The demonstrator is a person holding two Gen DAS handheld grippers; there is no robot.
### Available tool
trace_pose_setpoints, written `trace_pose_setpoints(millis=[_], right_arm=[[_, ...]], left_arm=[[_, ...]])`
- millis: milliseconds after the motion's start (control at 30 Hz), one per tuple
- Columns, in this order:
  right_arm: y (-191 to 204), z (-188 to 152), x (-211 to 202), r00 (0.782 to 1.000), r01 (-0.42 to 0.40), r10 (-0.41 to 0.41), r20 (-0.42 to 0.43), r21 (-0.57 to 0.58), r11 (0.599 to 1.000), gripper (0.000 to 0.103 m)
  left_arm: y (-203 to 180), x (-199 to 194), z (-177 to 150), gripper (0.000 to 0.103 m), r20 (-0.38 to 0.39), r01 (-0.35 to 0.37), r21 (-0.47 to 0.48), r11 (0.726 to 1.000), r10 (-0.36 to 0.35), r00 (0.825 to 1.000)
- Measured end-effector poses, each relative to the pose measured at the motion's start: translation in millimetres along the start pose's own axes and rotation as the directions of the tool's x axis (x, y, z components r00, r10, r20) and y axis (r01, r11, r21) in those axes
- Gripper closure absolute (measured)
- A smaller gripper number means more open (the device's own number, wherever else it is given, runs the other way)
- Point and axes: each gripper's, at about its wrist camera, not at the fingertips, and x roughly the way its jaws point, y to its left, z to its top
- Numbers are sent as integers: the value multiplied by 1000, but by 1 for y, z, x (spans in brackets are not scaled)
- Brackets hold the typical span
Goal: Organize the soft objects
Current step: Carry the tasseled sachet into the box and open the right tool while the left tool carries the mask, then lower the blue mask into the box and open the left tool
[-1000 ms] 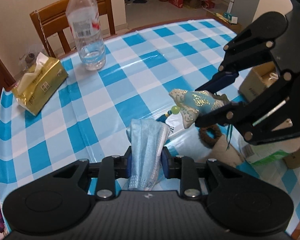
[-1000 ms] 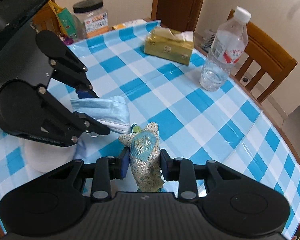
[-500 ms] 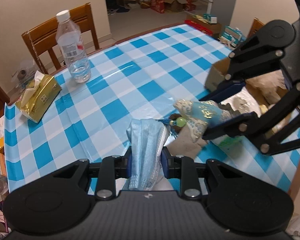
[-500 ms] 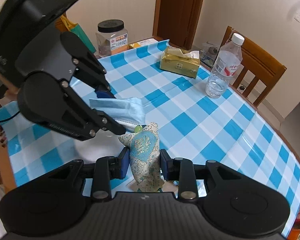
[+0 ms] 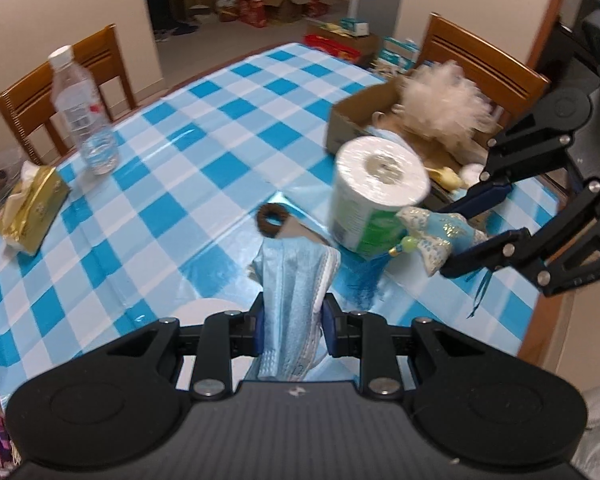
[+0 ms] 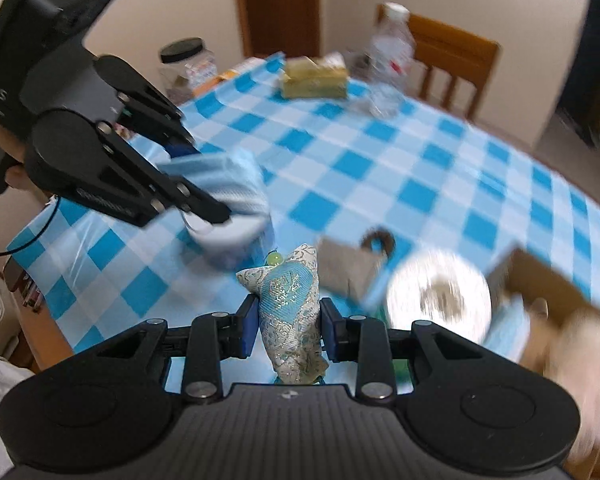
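Note:
My left gripper (image 5: pixel 294 322) is shut on a folded light-blue face mask (image 5: pixel 294 280) and holds it above the table; it also shows in the right wrist view (image 6: pixel 198 196) with the mask (image 6: pixel 228 184). My right gripper (image 6: pixel 288 320) is shut on a blue-and-silver brocade sachet (image 6: pixel 292 308) with a green bead; it shows in the left wrist view (image 5: pixel 476 224) with the sachet (image 5: pixel 436 236). A cardboard box (image 5: pixel 364 120) at the far right holds a fluffy cream toy (image 5: pixel 440 100).
A toilet paper roll (image 5: pixel 376 192) stands beside the box. A brown hair tie (image 5: pixel 271 220) lies on a card. A water bottle (image 5: pixel 82 108), a gold tissue pack (image 5: pixel 32 208) and wooden chairs (image 5: pixel 484 64) are around the blue checked table (image 5: pixel 180 160).
Both grippers have risen and swung to the right with their loads. The box, fluffy toy and paper roll have come into view.

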Motion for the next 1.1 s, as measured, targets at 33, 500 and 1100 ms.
trace_pose_setpoints(millis=[33,500,1100], right_arm=[[-1,-6,-2,1000,17,-17,-9,21,1000,66],[-65,-57,-63,985,171,-172,1,90,981,66],[-161,-61,-27,989,144,-145,24,42,989,16]], left_arm=[[-3,-1,-1,78,0,8,8,1000,-8,1000],[-75,3,20,78,10,69,76,995,-70,998],[-139,42,88,78,34,17,17,1000,-18,999]])
